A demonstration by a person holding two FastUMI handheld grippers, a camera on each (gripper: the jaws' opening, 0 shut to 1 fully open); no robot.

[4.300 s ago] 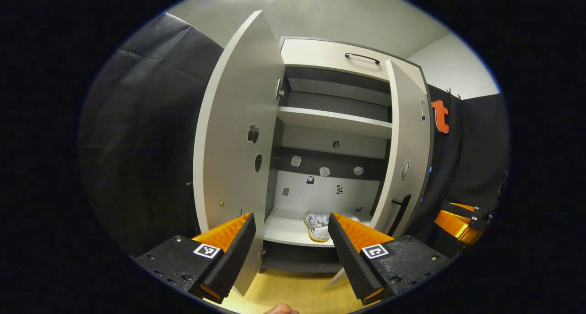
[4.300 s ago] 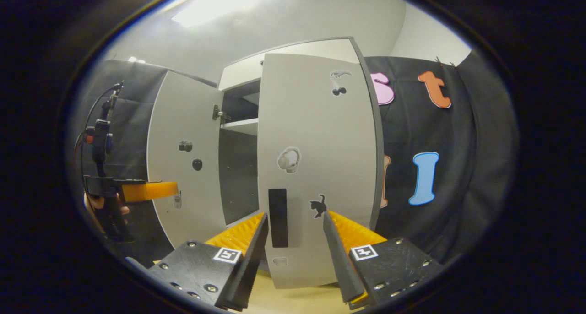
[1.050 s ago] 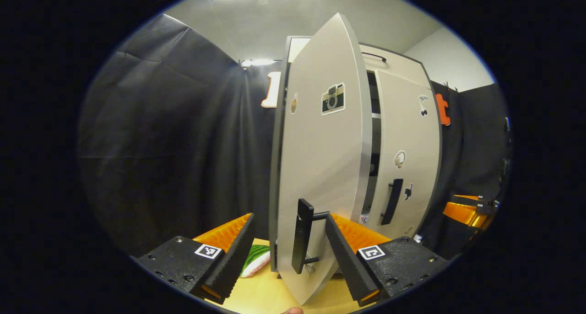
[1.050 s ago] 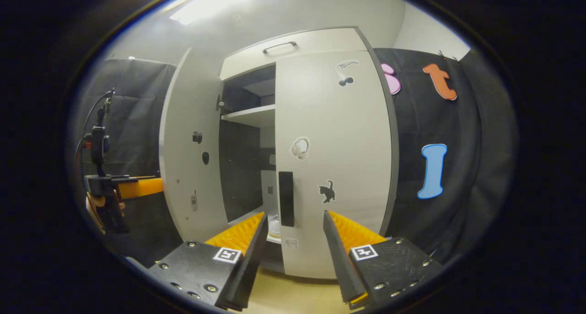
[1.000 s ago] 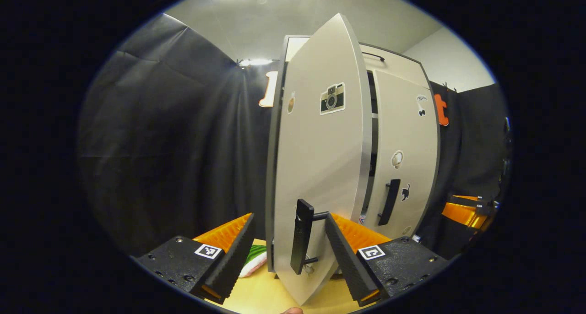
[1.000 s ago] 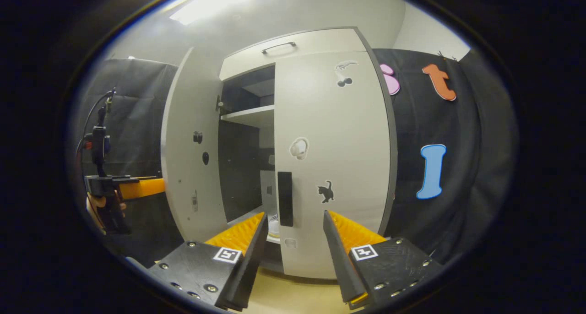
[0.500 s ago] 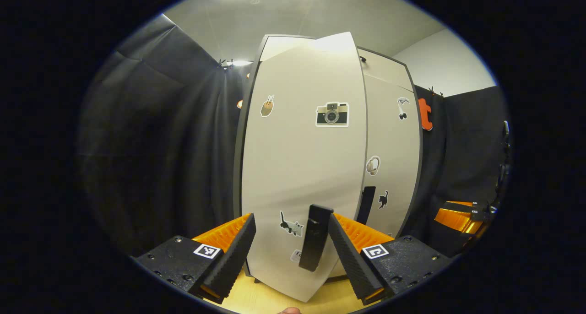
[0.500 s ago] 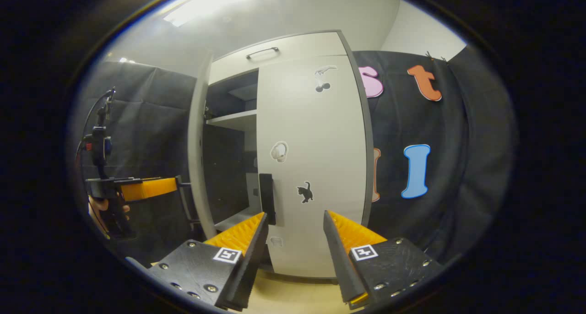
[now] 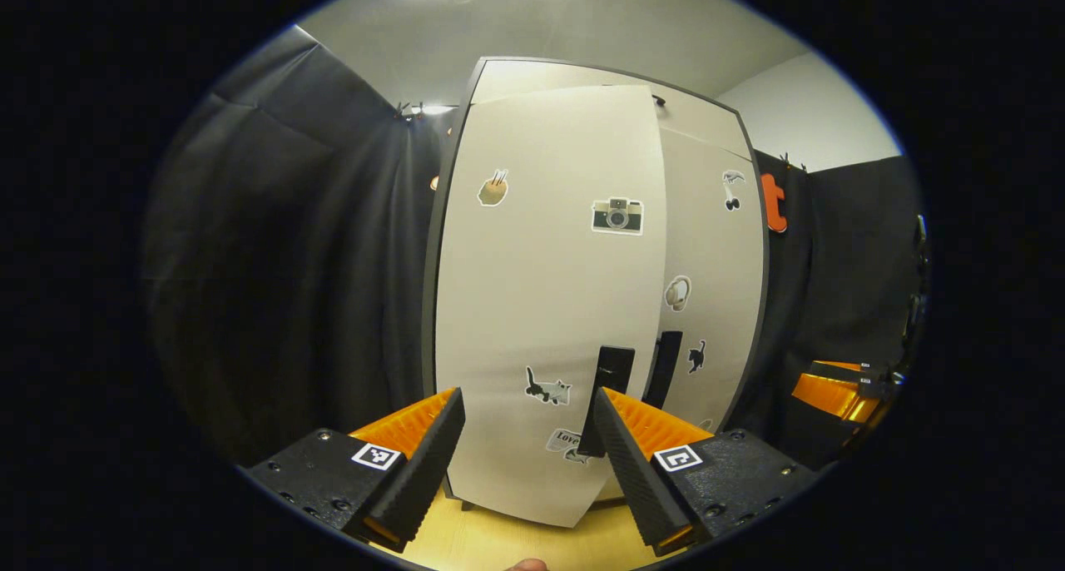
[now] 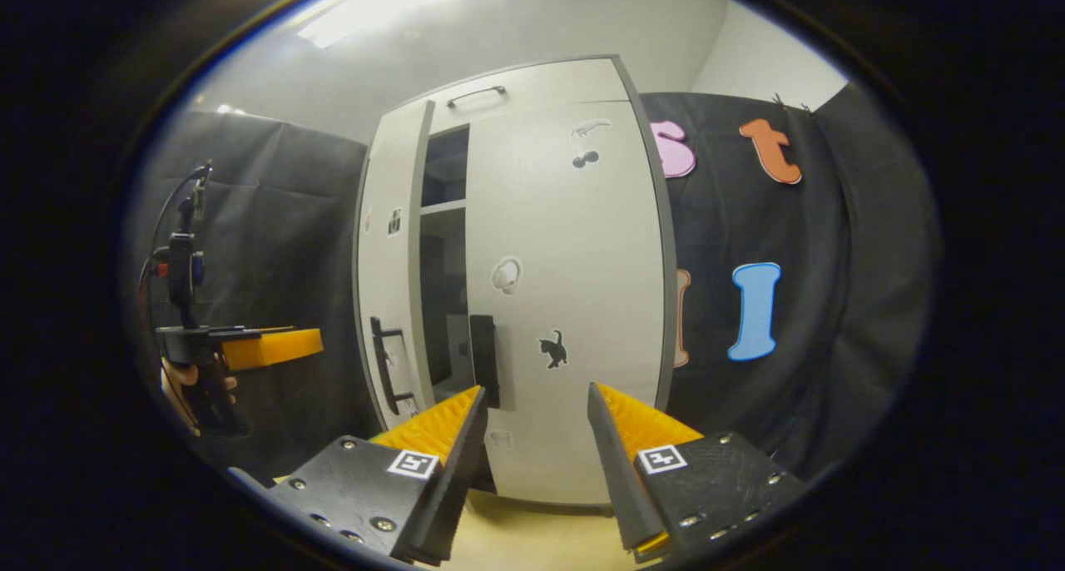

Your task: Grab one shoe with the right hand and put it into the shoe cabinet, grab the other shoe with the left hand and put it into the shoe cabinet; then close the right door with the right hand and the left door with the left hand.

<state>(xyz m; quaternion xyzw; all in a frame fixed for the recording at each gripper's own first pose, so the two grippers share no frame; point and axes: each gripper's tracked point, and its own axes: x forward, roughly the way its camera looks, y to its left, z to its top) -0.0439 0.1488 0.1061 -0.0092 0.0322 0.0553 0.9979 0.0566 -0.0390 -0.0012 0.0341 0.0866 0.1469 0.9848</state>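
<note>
Now the shoe cabinet's left door has swung nearly shut since half a second ago, a narrow gap remaining beside the closed right door. Left gripper and right gripper both gape wide, holding nothing.

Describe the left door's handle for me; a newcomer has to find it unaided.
Start at the tall pale grey shoe cabinet against the black cloth. Its left door carries a camera sticker high up and a grey cat sticker low down. The black vertical bar handle sits right of that cat, at the door's inner edge, nearer than the right door's handle.
</note>
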